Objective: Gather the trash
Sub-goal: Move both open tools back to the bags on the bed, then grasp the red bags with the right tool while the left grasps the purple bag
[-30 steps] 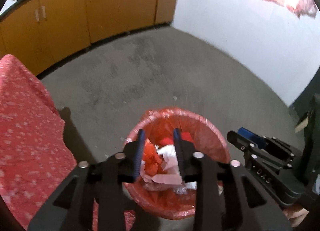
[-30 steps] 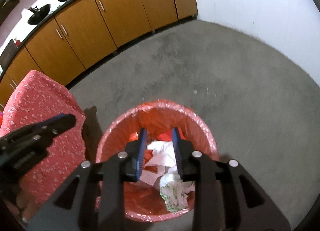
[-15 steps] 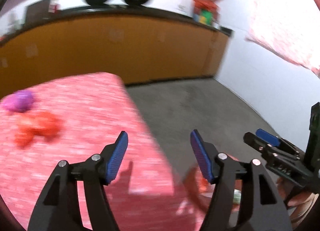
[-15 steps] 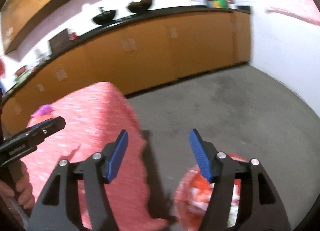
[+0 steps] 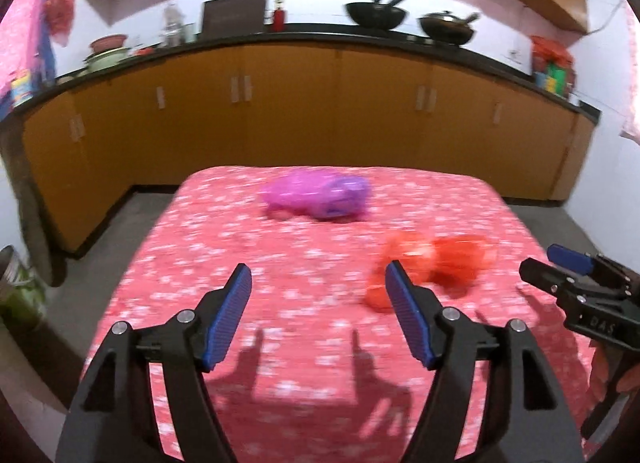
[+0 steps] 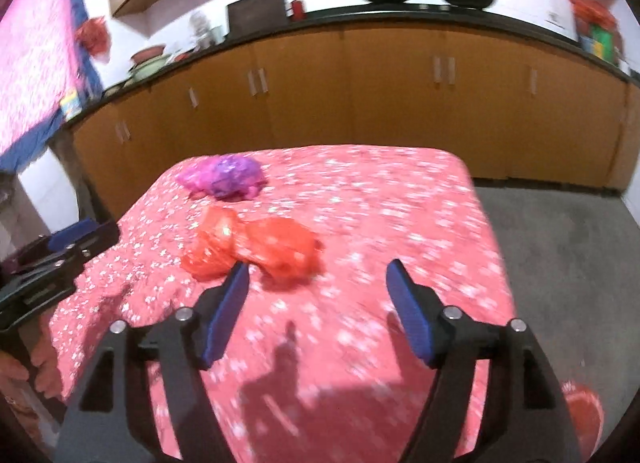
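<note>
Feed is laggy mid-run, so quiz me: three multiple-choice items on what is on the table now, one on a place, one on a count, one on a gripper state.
1. Where does the purple bag lie relative to the red bags?
A. Farther back on the table
B. On the floor
C. Nearer the camera

2. How many bag piles are on the tablecloth?
A. None
B. Two
C. Five

3. The left hand-held gripper is:
A. Shut on a bag
B. Open, nothing between its jaws
C. Out of view

Answers: 1 A, it sits nearer the cabinets; 2 B, one purple, one red; 3 B, pads stand apart over bare cloth.
</note>
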Demonstrator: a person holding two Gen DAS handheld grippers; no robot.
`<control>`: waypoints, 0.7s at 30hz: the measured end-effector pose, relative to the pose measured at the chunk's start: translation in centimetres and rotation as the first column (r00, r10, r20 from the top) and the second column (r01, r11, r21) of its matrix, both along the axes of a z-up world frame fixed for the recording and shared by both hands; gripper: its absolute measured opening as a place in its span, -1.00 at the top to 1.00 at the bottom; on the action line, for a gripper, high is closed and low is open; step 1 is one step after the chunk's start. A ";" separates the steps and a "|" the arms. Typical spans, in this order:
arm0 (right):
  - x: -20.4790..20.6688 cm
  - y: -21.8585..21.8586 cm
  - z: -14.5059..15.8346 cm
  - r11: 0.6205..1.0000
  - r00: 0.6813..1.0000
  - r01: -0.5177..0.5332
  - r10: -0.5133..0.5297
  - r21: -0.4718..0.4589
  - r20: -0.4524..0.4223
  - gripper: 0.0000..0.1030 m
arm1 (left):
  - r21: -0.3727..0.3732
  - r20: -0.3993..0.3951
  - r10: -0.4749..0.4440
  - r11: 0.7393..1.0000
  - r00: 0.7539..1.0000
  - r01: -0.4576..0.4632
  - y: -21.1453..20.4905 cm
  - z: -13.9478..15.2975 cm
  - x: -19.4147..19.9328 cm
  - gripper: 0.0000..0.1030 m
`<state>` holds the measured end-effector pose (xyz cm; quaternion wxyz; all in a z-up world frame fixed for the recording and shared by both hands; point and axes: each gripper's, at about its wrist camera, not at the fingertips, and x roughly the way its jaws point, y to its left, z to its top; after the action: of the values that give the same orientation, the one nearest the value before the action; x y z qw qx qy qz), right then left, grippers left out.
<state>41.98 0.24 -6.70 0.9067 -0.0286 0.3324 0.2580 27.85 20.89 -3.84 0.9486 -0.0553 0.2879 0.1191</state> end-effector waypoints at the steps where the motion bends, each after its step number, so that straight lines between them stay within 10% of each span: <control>1: 0.6 1.0 -0.2 1.000 1.000 -0.011 0.011 -0.017 -0.002 -0.41 | 0.002 -0.006 0.015 1.000 1.000 -0.015 0.9 -0.2 0.0 -0.35; 9: 3.4 5.5 -1.8 0.994 0.999 -0.053 0.052 -0.097 -0.013 -0.43 | -0.021 -0.020 0.037 0.999 0.999 -0.038 5.0 -1.3 0.9 -0.39; 15: 4.3 5.8 -3.6 0.992 0.994 -0.075 0.066 -0.102 -0.090 0.66 | -0.060 -0.030 0.043 0.997 0.999 -0.045 6.7 -1.6 2.8 -0.39; 21: 3.5 1.7 -3.0 0.999 0.997 0.039 -0.041 -0.033 -0.061 0.74 | -0.039 -0.038 0.063 0.997 0.997 -0.064 7.0 -1.7 6.3 -0.47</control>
<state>45.52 1.96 -9.69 0.9004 -0.0282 0.3649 0.2353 34.19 27.93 -5.58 0.9375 -0.0814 0.3059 0.1444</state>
